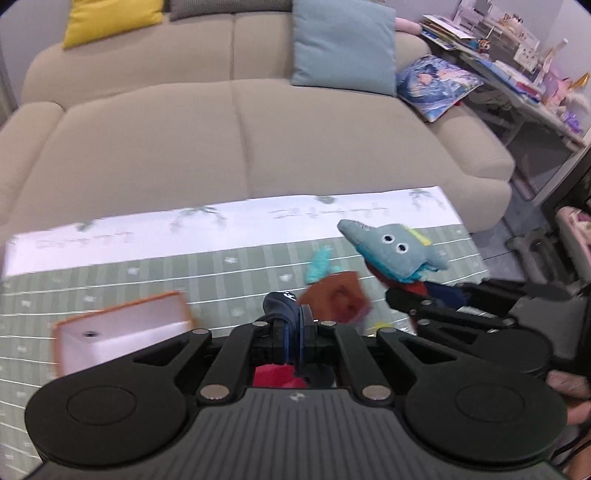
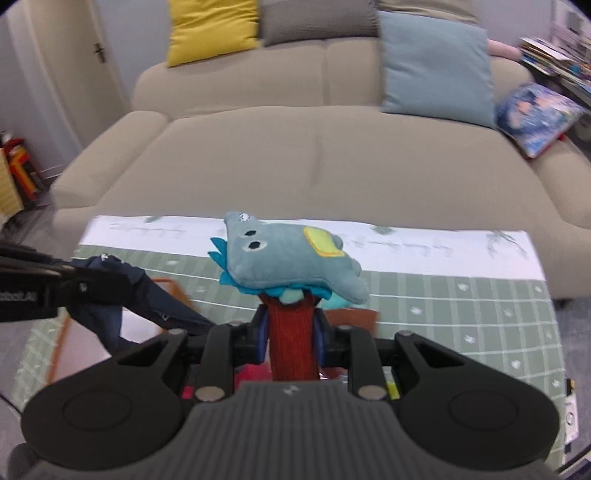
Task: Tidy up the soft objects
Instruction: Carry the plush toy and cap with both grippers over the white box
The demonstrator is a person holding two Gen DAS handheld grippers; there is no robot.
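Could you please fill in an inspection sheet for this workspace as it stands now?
Surface: green checked tablecloth with a white border, in front of a beige sofa.
Job's things: blue plush toy with a red ribbed body; navy cloth; orange-rimmed box, open, white inside.
Clutter: brown plush piece and a turquoise piece, blurred.
Grippers: left gripper shut on the navy cloth; right gripper shut on the toy's red body.
Cables: nothing seen.
Surroundings: yellow cushion, blue cushion, printed cushion, crowded side table.
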